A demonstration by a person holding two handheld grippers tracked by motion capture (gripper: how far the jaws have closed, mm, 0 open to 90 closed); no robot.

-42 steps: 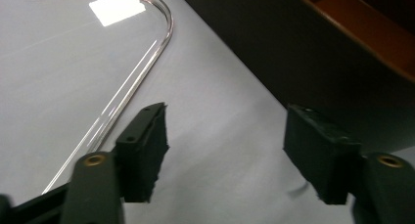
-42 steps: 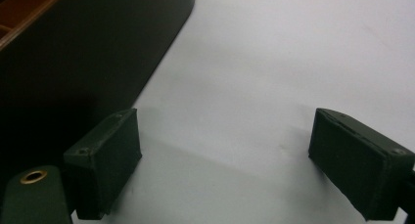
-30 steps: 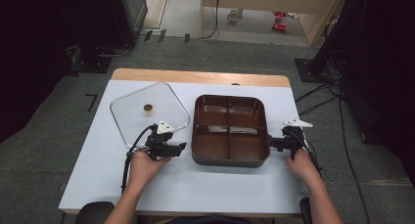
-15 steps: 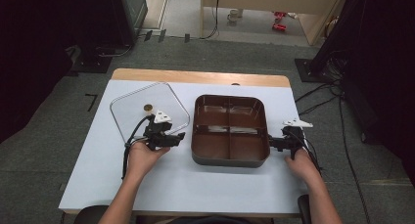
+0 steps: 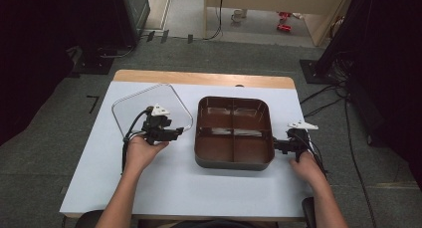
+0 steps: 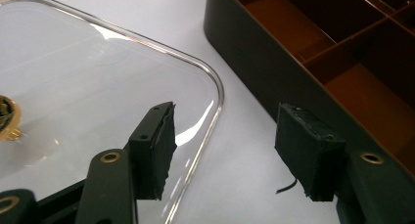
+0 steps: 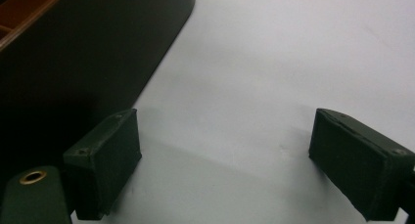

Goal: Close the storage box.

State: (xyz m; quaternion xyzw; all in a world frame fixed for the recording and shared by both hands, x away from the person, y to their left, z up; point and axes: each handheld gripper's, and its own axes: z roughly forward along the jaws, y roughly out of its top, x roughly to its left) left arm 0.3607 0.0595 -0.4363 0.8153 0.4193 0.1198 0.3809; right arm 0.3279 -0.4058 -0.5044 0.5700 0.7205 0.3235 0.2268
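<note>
A dark brown tray (image 5: 234, 161) with several compartments sits in the middle of the white table, its inner walls (image 6: 337, 43) reddish brown. A clear square lid (image 5: 134, 106) with a small gold knob (image 6: 6, 119) lies flat to its left. My left gripper (image 5: 180, 132) is open over the lid's near right corner (image 6: 213, 87), its jaws pointing at the tray's left wall. My right gripper (image 5: 276, 145) is open just off the tray's right side (image 7: 73, 62), low over the table, nothing between its pads.
The white table (image 5: 174, 188) ends in a wooden strip (image 5: 199, 78) at the far edge. Cables trail from both grippers. Dark equipment and cables stand on the floor around the table.
My left gripper has moved back and up from beside the tray's left wall to over the lid's corner. The right gripper has stayed put.
</note>
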